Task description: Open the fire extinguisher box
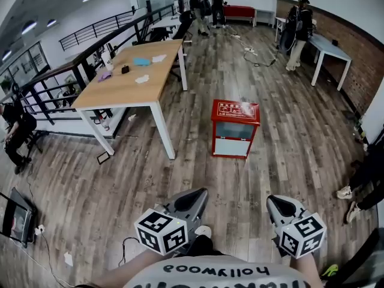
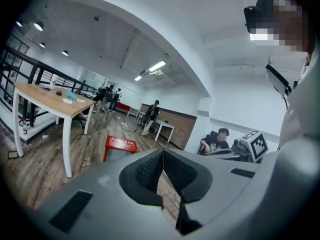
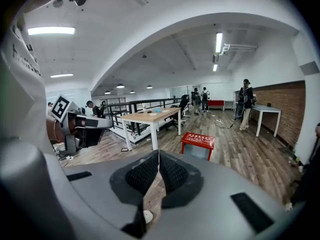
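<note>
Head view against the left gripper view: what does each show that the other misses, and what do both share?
Only the head view: the marker cube on the left gripper, and the wearer's printed shirt. Only the left gripper view: the left gripper's jaws pressed together with nothing between them, ceiling lights, and a seated person. Both: the red fire extinguisher box standing on the wood floor, and the wooden table.
</note>
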Demonstrator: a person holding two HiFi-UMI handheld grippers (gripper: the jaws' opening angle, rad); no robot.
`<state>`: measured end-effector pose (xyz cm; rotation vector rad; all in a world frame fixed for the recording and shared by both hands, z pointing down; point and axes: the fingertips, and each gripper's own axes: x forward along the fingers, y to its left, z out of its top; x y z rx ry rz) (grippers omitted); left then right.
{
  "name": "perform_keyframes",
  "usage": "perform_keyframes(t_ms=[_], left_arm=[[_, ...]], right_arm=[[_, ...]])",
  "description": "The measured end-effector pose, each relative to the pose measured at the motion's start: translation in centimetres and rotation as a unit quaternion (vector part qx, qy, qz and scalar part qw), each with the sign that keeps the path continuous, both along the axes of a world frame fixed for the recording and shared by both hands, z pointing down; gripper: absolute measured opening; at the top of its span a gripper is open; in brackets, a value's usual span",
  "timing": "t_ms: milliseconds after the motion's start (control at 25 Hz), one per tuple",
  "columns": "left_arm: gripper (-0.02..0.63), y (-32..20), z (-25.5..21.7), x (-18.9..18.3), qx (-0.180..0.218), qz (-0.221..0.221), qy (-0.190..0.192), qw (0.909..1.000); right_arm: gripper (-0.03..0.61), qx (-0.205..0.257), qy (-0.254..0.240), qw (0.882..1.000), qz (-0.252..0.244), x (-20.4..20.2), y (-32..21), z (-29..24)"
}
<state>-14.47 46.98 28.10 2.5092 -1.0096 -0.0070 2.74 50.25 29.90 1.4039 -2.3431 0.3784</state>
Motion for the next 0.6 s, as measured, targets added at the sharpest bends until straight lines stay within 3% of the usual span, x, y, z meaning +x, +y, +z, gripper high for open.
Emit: perform_keyframes(t_ms=[600], left_arm=[[0.009,-16.1,0.9,-1.3,-0.020,0.064,-0.004,0.9977]], right_arm=[[0.012,-0.025,-0.005,0.998,0.062,-2.3,-13.3,1.8]])
